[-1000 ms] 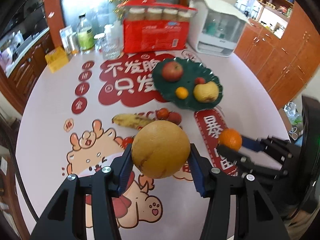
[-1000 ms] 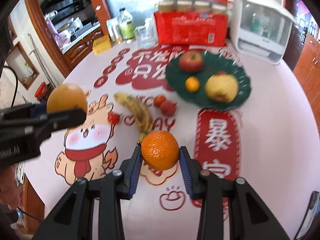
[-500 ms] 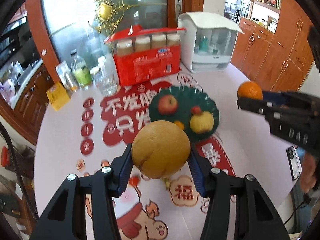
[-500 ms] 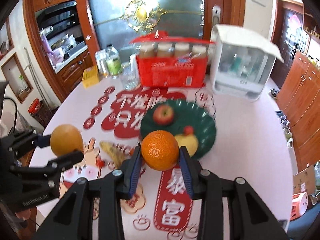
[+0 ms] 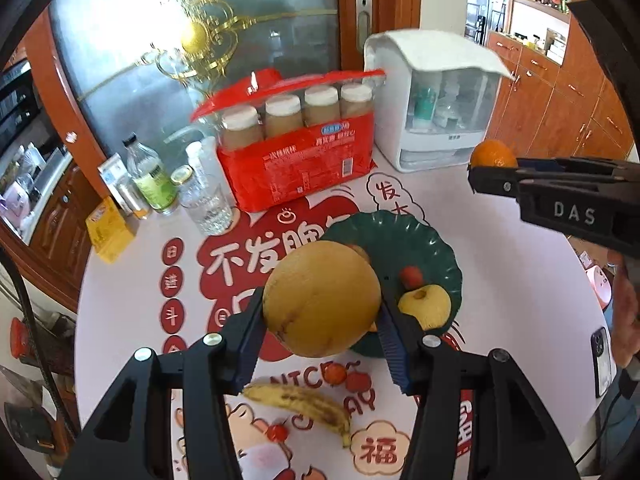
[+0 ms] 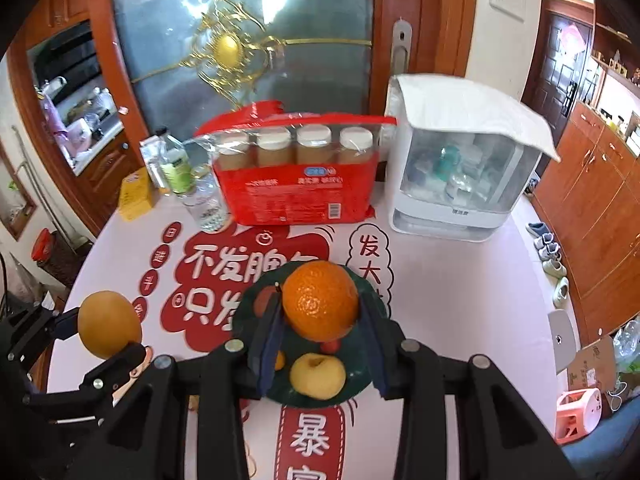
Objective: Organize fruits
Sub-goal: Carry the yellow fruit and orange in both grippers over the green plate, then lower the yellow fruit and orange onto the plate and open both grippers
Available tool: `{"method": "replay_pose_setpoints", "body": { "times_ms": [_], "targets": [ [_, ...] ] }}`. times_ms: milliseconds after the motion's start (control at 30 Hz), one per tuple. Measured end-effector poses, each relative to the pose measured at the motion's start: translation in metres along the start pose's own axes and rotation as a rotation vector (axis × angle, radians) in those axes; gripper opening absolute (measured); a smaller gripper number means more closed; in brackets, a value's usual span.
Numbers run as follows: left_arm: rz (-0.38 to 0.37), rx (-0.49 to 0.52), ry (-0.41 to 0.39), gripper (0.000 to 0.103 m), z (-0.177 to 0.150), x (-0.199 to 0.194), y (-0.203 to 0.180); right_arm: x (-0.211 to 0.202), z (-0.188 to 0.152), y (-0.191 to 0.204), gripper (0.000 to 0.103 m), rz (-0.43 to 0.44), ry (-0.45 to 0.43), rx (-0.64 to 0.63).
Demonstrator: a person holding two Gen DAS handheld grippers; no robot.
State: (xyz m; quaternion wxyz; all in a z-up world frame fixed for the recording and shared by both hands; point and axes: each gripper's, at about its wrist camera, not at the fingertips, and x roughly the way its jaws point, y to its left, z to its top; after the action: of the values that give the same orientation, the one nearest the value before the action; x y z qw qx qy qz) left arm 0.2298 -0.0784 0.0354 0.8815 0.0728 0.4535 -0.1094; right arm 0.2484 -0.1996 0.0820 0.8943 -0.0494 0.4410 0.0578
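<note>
My left gripper (image 5: 322,314) is shut on a large round yellow-brown pear (image 5: 320,298) and holds it high above the table, just left of the dark green plate (image 5: 436,248). My right gripper (image 6: 320,320) is shut on an orange (image 6: 320,300) and holds it above the plate (image 6: 362,388). The plate holds a yellow apple (image 6: 317,376), a small red fruit (image 5: 412,276), a small orange fruit and a red apple, partly hidden. A banana (image 5: 304,400) and small red fruits (image 5: 346,376) lie on the tablecloth. The left gripper also shows in the right wrist view (image 6: 110,334).
At the table's back stand a red pack of jars (image 6: 296,176), a white cabinet box (image 6: 460,176), a glass (image 5: 208,204), bottles (image 5: 150,176) and a yellow box (image 5: 110,230). A phone (image 5: 602,360) lies at the right edge.
Both grippers have risen further with their fruits; the table looks farther below. The right gripper now hangs over the plate, and the banana has come into the left wrist view.
</note>
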Motion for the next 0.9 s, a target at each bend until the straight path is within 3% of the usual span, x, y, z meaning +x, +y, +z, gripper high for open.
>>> {"method": "replay_pose_setpoints", "body": {
  "times_ms": [533,900],
  "targets": [
    [-0.13,-0.091,0.22,0.051,-0.026,0.159,-0.006,0.167,-0.035,-0.017,0.037,-0.016,0.231,0.076],
    [-0.175,-0.077,0.256,0.051,-0.034,0.198,-0.019,0.22,-0.05,-0.016,0.038,0.006,0.297,0.092]
  ]
}}
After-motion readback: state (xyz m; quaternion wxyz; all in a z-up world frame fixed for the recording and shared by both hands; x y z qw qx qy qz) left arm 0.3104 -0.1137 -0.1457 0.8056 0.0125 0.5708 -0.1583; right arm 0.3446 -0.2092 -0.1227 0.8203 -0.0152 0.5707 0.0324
